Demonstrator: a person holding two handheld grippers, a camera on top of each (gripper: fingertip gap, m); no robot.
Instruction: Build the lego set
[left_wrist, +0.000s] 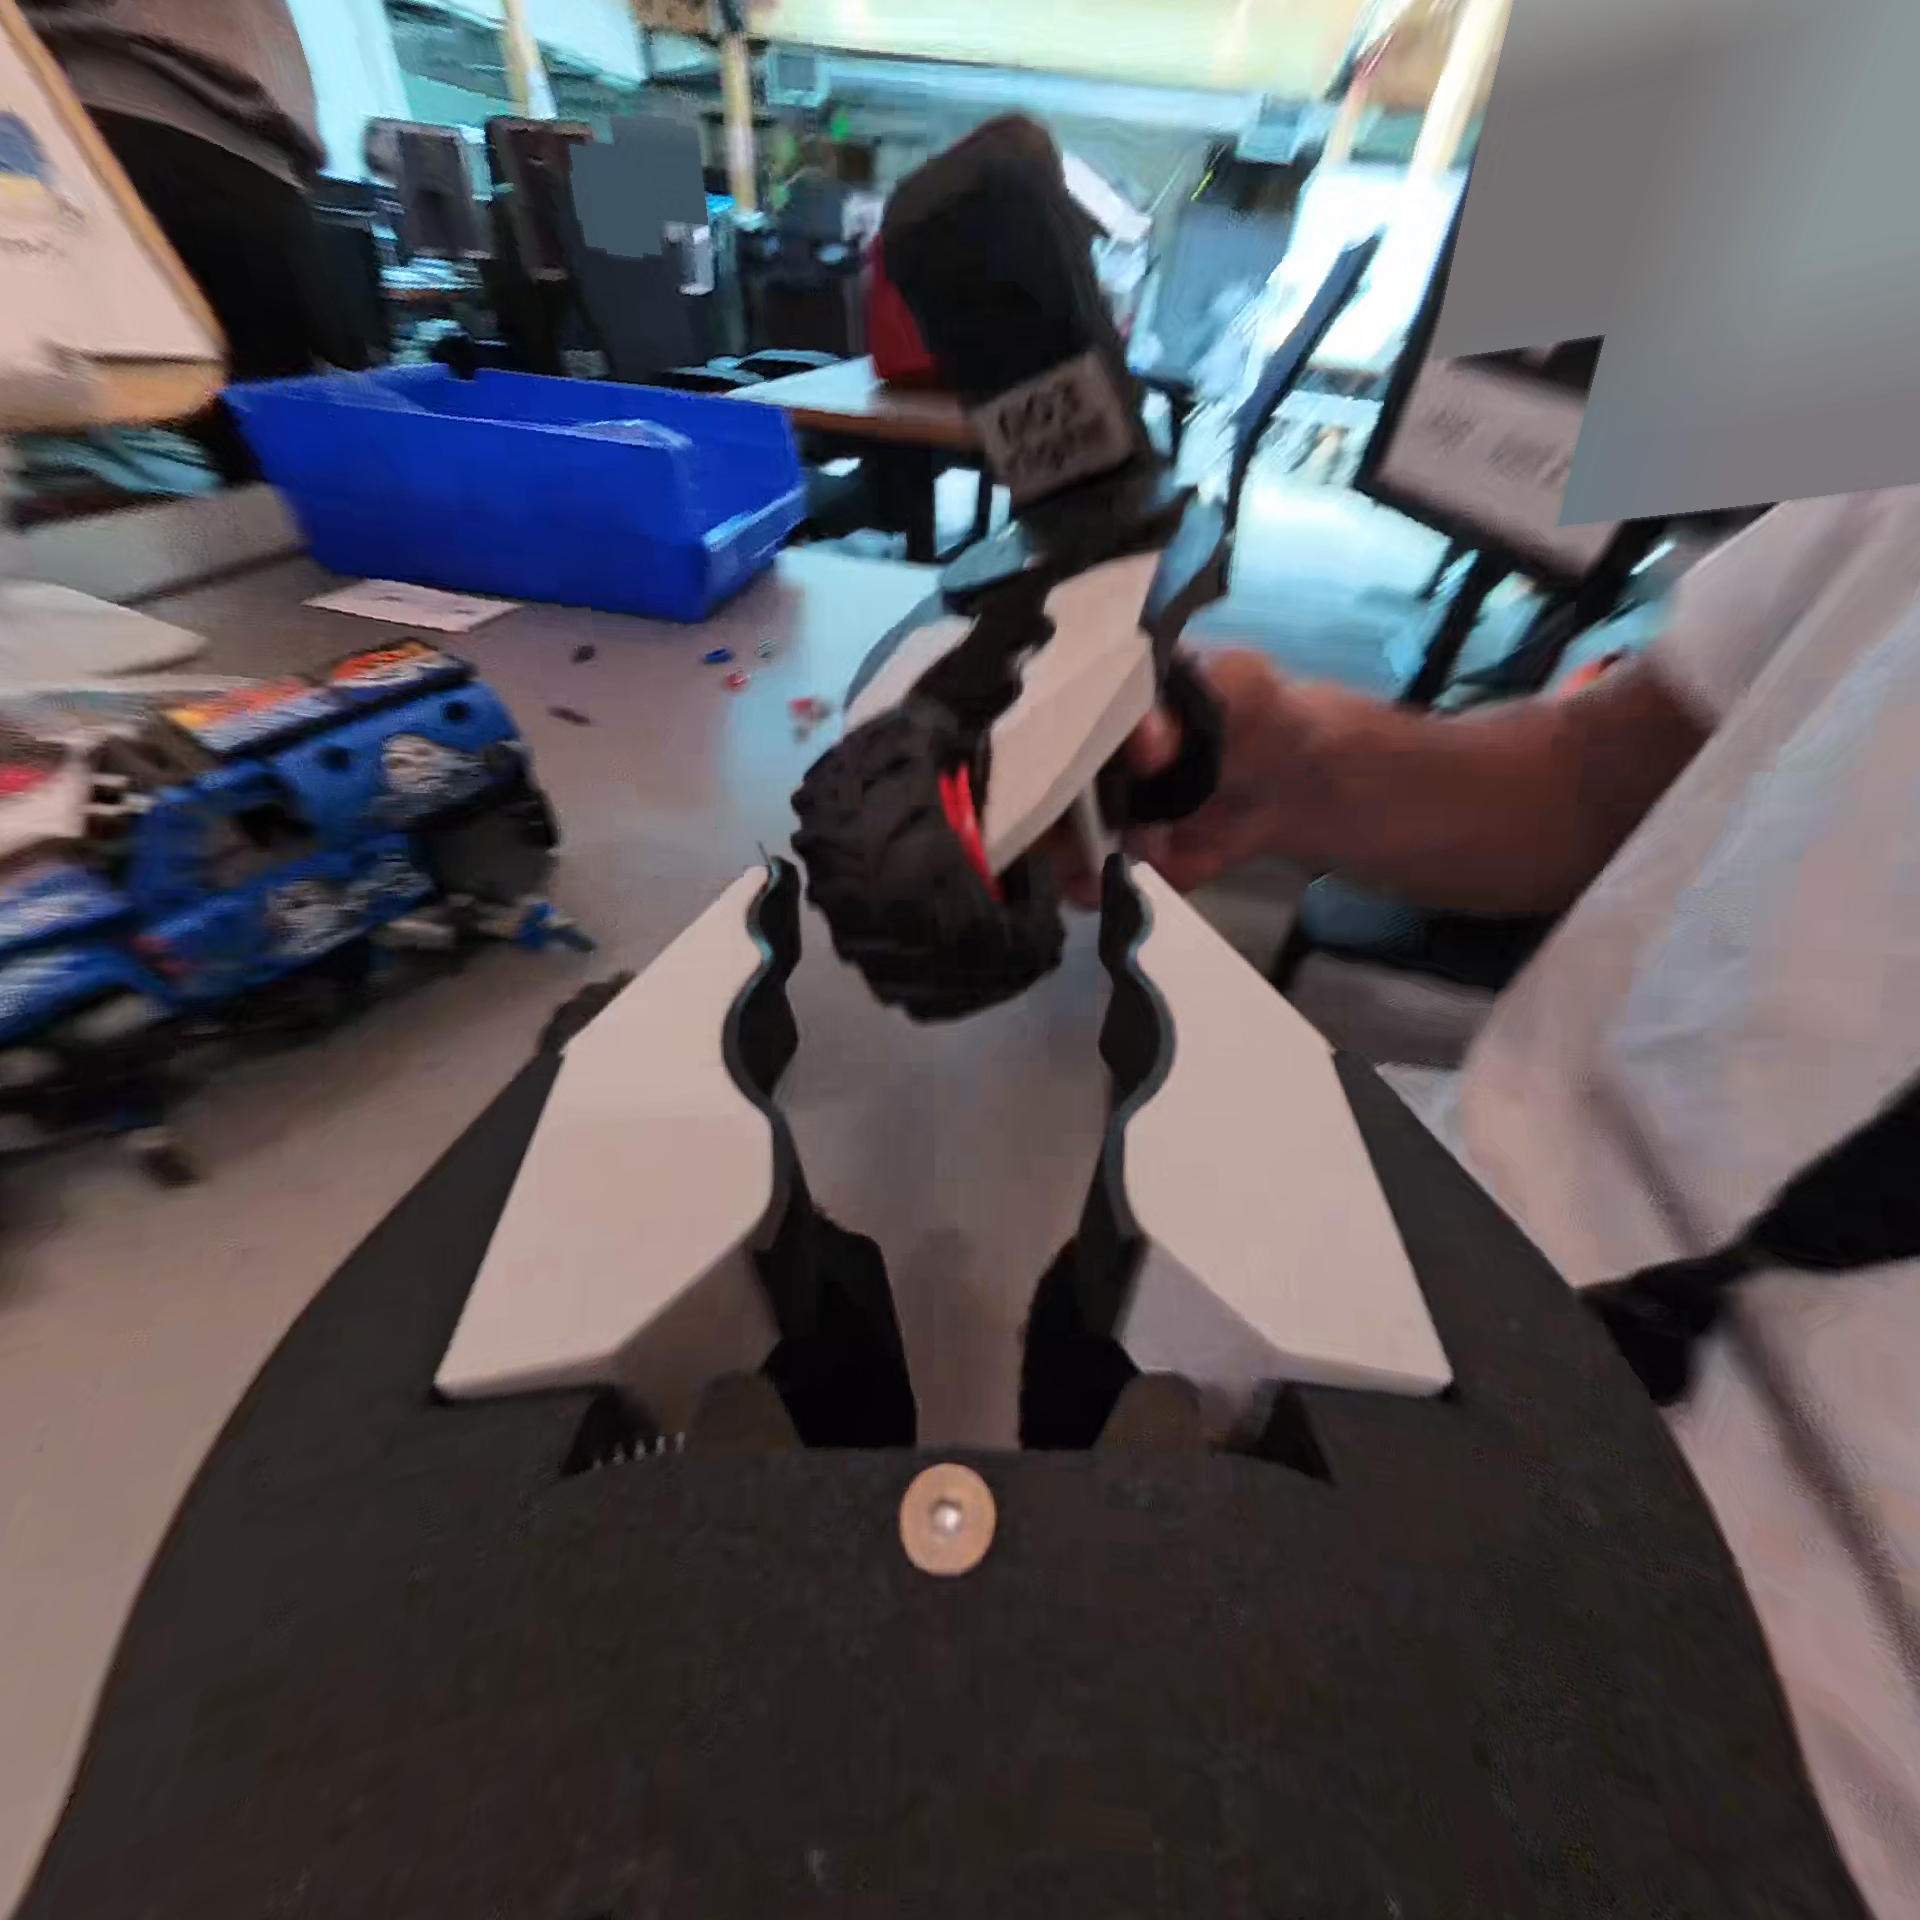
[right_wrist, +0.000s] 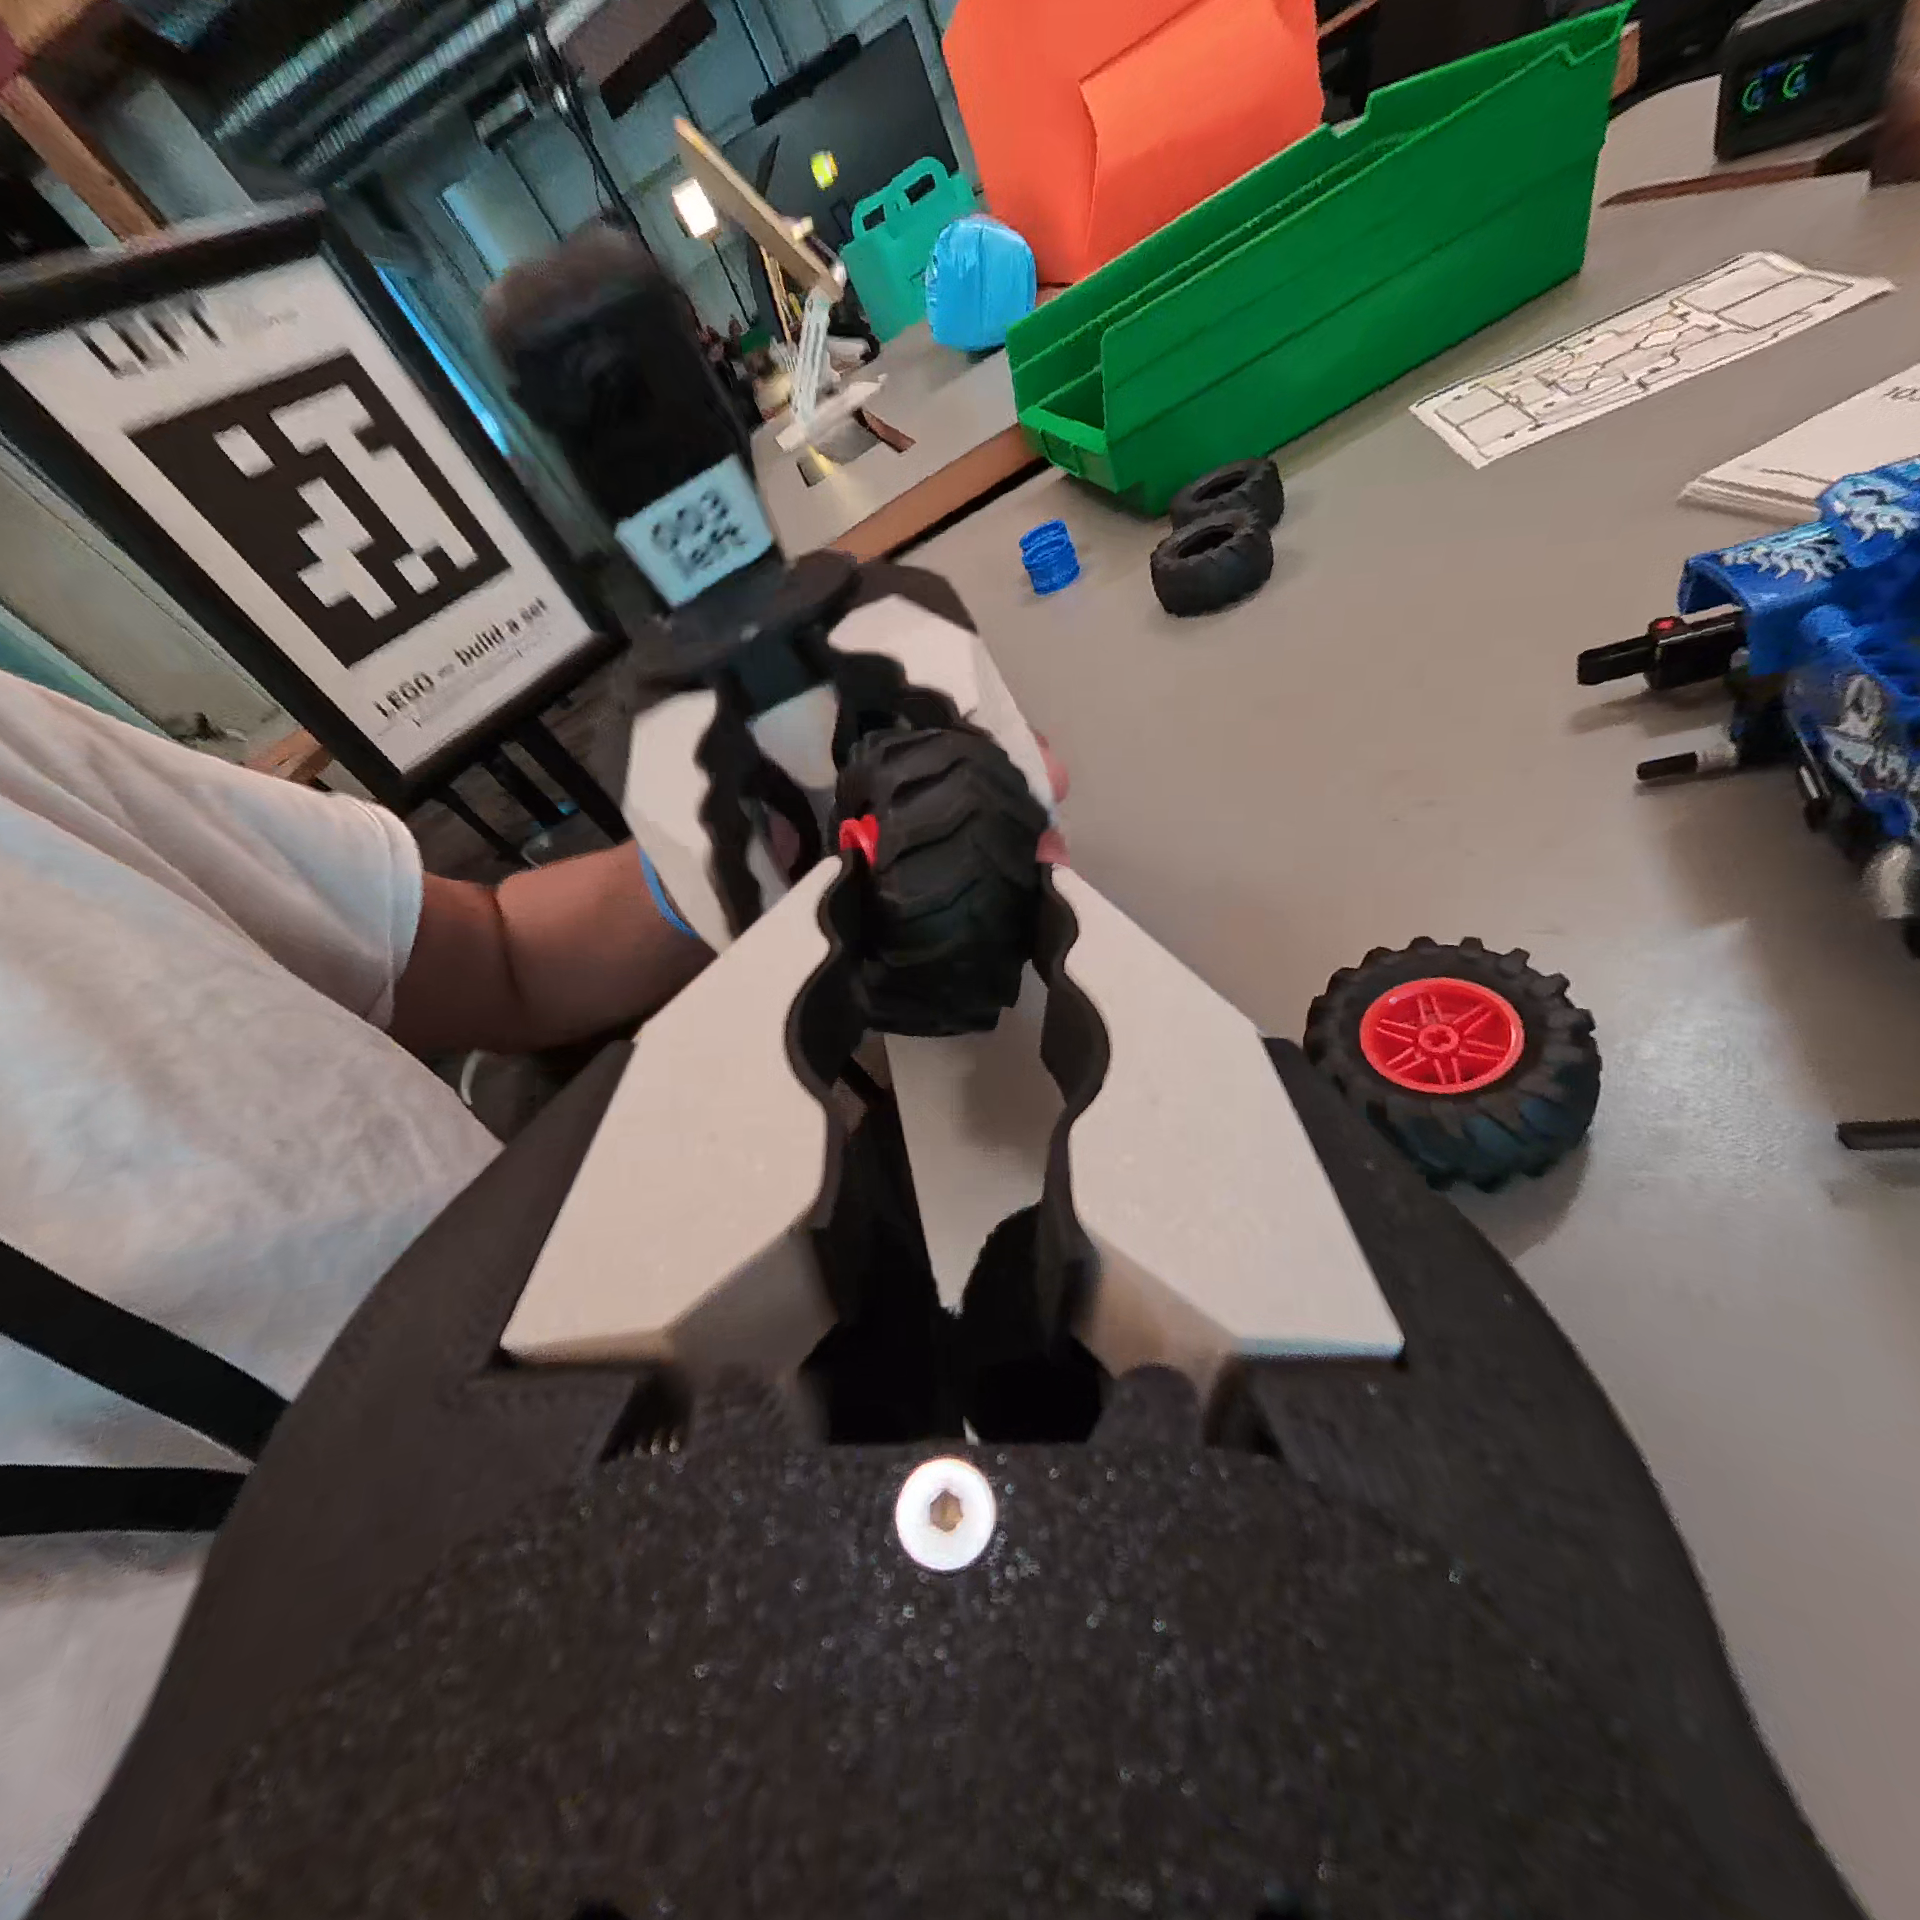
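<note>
My right gripper (right_wrist: 945, 878) is shut on a black knobby tyre (right_wrist: 951, 904) with a red rim and holds it above the grey table (right_wrist: 1299, 790). My left gripper (left_wrist: 945, 878) is open, its tips on either side of the same tyre (left_wrist: 914, 914), apparently not pressing it. In the left wrist view the right gripper (left_wrist: 935, 821) comes in from the upper right, held by a hand. In the right wrist view the left gripper (right_wrist: 831, 790) faces me just behind the tyre. The blue lego truck (left_wrist: 291, 831) lies on the table to the left and also shows in the right wrist view (right_wrist: 1839, 665).
A finished wheel with a red rim (right_wrist: 1455, 1060) lies on the table to the right. Two bare black tyres (right_wrist: 1216, 540) and a small blue rim (right_wrist: 1049, 556) sit by a green bin (right_wrist: 1299, 281). Paper sheets (right_wrist: 1652, 353) lie beyond. A blue bin (left_wrist: 520, 478) stands at the back left. The tips of both grippers are at nearly the same place.
</note>
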